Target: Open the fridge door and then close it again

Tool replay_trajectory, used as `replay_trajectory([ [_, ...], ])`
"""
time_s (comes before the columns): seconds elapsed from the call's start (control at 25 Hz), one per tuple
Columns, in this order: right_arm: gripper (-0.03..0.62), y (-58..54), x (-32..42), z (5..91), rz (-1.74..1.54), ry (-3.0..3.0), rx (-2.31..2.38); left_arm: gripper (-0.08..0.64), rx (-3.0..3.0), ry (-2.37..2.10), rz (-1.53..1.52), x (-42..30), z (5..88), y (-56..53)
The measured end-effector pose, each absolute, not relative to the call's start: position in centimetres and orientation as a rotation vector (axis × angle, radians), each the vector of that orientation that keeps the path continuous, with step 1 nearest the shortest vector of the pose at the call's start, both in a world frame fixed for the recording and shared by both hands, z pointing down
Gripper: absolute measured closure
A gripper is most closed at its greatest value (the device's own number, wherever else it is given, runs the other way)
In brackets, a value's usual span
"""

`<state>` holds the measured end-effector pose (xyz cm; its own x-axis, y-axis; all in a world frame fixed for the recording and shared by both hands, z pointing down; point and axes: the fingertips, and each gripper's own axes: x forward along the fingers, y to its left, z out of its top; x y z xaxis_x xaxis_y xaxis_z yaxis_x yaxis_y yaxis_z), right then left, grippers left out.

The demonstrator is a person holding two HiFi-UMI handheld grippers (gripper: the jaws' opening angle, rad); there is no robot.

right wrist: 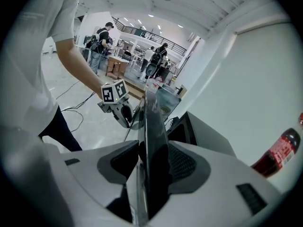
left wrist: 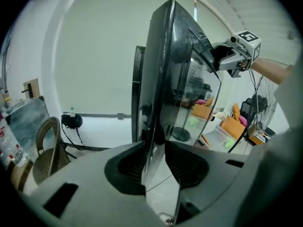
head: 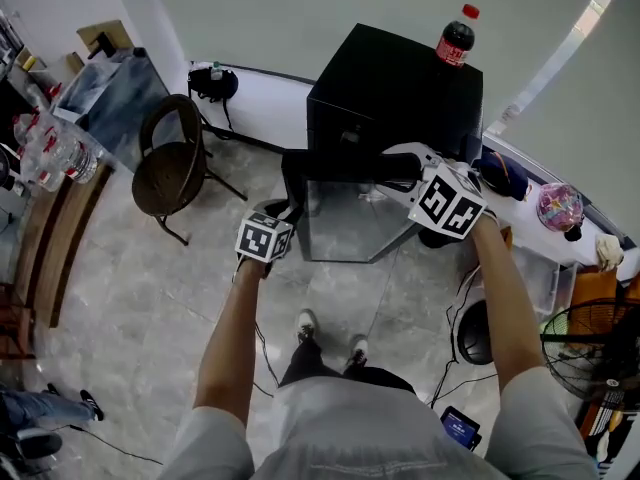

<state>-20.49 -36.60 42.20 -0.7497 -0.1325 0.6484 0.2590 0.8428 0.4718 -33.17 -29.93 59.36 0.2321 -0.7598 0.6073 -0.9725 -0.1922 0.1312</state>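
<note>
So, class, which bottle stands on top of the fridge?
The dark cola bottle with the red cap, standing alone on the black fridge; the clear bottles are grouped at the far left.

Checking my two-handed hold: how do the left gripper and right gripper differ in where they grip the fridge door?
The left gripper holds the fridge door by its upright side edge; the right gripper by its top edge. Left gripper sits lower, right gripper higher. Both clamp the door's edge between their jaws.
</note>
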Motion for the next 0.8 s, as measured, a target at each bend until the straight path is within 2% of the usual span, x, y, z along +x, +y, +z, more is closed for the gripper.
replay_trajectory([
  [0.8, 0.396, -31.1, -17.0, 42.0, -0.899, -2.31, -0.4, 0.451, 1.791, -1.821, 0.424, -27.1, 59.0, -20.7],
])
